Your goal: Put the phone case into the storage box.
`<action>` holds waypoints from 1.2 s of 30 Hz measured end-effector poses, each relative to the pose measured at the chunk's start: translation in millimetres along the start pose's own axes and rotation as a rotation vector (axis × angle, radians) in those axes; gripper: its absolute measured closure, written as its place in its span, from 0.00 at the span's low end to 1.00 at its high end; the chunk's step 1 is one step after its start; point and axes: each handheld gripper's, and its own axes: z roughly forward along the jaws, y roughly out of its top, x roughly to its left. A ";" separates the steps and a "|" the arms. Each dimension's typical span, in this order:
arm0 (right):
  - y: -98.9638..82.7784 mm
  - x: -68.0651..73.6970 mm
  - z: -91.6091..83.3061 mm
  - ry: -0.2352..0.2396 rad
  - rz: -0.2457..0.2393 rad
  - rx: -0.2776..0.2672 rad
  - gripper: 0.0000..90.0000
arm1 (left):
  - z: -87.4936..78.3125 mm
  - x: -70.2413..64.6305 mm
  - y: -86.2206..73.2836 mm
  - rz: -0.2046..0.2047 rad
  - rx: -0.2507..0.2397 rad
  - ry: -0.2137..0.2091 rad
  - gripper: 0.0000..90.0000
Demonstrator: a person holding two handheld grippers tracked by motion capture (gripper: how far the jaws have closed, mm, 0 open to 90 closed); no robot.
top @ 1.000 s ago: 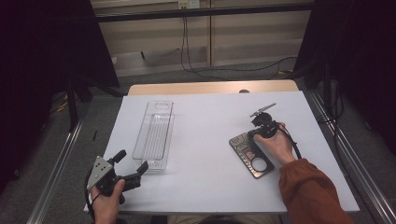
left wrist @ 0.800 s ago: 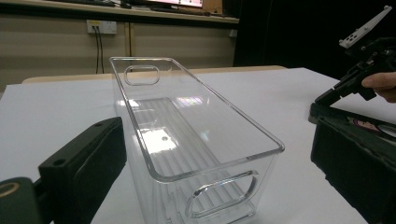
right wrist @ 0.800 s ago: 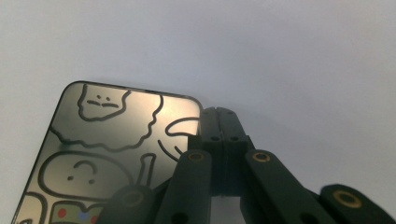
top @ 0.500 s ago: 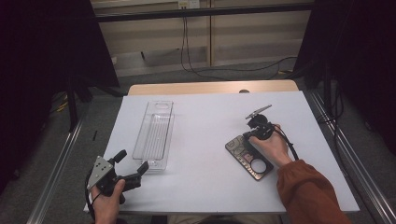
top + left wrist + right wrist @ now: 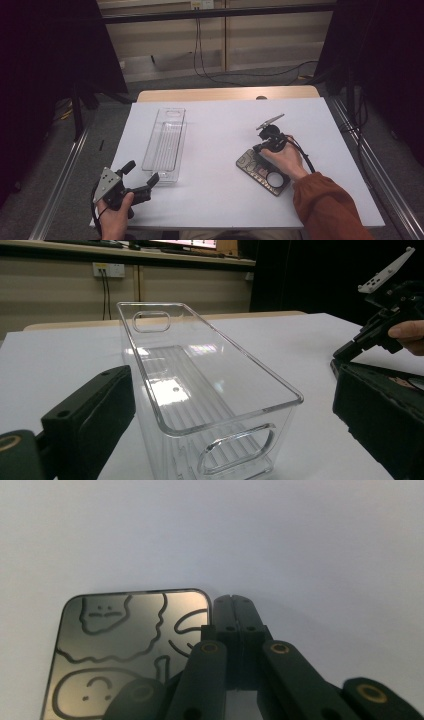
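At the tips of the right gripper (image 5: 234,605), the two black jaws are seen pressed together with nothing between them. In the right gripper view the closed tips are placed just beside the top right corner of the plate (image 5: 120,645), a dark, flat, rounded-corner piece engraved with cartoon-like outlines; whether the tips touch its edge cannot be told. In the high view the right gripper (image 5: 259,146) is held over the far end of the plate (image 5: 255,169), which lies flat on the white table (image 5: 220,125), right of centre, its long side set at an angle to the table edge. A round hole is visible near its close end.

The jaws of the left gripper (image 5: 142,171) are held well apart, with nothing clamped. In the left gripper view they are seen on either side of the near end of the bin (image 5: 200,385), apart from its walls. The bin (image 5: 165,145) is a clear, long, open-topped container with a handle slot at each end, standing upright left of centre, well apart from the plate.
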 end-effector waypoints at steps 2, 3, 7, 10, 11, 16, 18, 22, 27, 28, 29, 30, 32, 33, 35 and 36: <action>0.9 2.8 0.5 -0.013 -0.010 0.003 1.00 | 0.4 -0.3 0.1 0.000 -0.001 -0.004 0.04; 2.2 5.2 0.7 -0.011 -0.020 0.011 1.00 | 0.4 -0.3 0.1 0.000 0.000 -0.004 0.04; 4.2 13.4 2.9 -0.017 -0.052 0.016 1.00 | 0.4 -0.4 0.0 0.000 0.003 -0.005 0.04; 5.2 18.4 4.4 -0.003 -0.053 0.016 1.00 | 0.1 -0.2 0.2 0.002 -0.002 -0.006 0.04; 5.6 21.6 5.3 0.005 -0.058 0.015 1.00 | 0.2 -0.2 0.2 0.003 -0.002 -0.006 0.04; 7.7 31.9 7.3 0.028 -0.085 0.026 1.00 | 0.4 -0.4 -0.1 0.007 0.010 -0.007 0.04; 7.9 33.4 8.3 0.031 -0.089 0.023 1.00 | 0.5 -0.5 -0.1 0.007 0.010 -0.007 0.04; 7.1 29.2 6.9 0.071 -0.092 0.014 1.00 | 0.1 -0.2 -0.1 0.007 0.007 -0.004 0.04; 4.2 19.4 -9.8 0.085 -0.068 -0.030 1.00 | 0.1 0.2 0.2 -0.005 -0.006 -0.007 0.04; 2.5 18.9 -14.0 0.090 -0.072 -0.037 1.00 | 0.0 0.2 0.4 -0.008 -0.008 -0.012 0.04; 2.5 18.9 -14.0 0.090 -0.072 -0.037 1.00 | -0.1 0.5 0.6 -0.004 -0.010 -0.006 0.04; -0.3 18.4 -17.6 0.104 -0.079 -0.050 1.00 | -0.3 1.0 0.5 -0.004 -0.008 -0.005 0.04; -11.6 21.8 -29.3 0.115 -0.110 -0.049 1.00 | 0.0 0.8 0.3 -0.006 -0.009 -0.001 0.04; -11.6 21.8 -29.3 0.115 -0.110 -0.049 1.00 | 0.0 0.8 0.4 -0.004 -0.008 -0.002 0.04; -21.7 23.6 -36.2 0.126 -0.116 -0.059 1.00 | -0.1 0.1 0.8 0.002 -0.011 0.004 0.04; -27.2 24.5 -39.5 0.127 -0.116 -0.060 1.00 | 0.0 0.0 1.0 0.009 -0.009 0.000 0.04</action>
